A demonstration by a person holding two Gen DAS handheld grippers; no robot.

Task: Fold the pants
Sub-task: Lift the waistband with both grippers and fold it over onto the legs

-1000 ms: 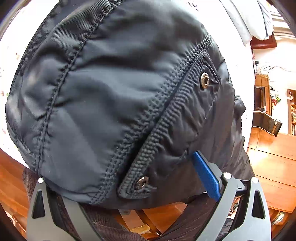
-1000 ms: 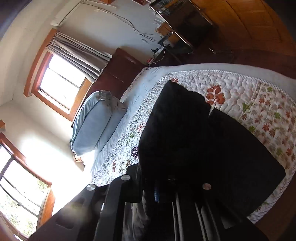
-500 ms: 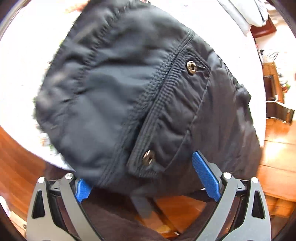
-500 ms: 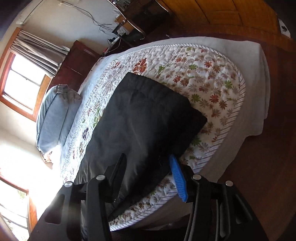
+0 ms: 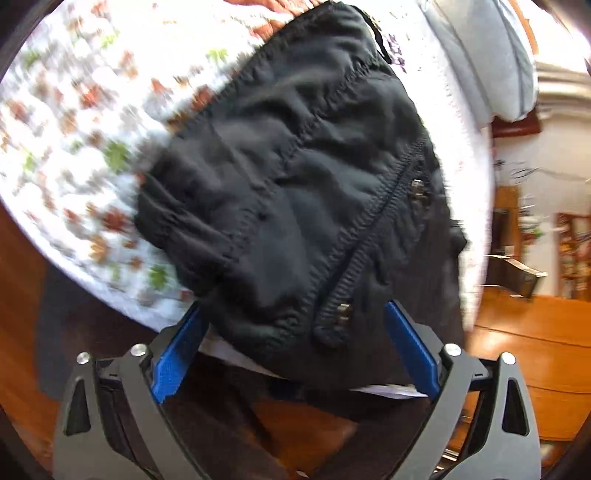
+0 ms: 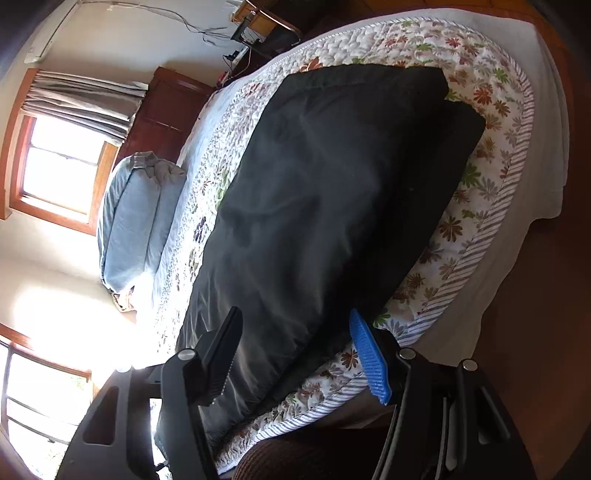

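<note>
Black pants (image 6: 332, 192) lie flat on the floral quilt (image 6: 491, 96) of a bed, legs stretching away, waistband end (image 5: 295, 206) near the bed's edge. My left gripper (image 5: 295, 350) is open just short of the waistband corner with its snap buttons (image 5: 341, 314), holding nothing. My right gripper (image 6: 295, 354) is open above the near edge of the pants, its blue pad (image 6: 369, 358) over the quilt border, holding nothing.
A folded light-blue blanket (image 6: 133, 218) lies at the head of the bed. A white sheet (image 6: 546, 147) hangs over the bed's edge. Wooden floor (image 5: 535, 332) and a desk with cables (image 6: 258, 26) surround the bed. Windows with curtains (image 6: 74, 122) are on the wall.
Both grippers have opened, let go of the pants and pulled back from them. The pants now lie flat on the quilt.
</note>
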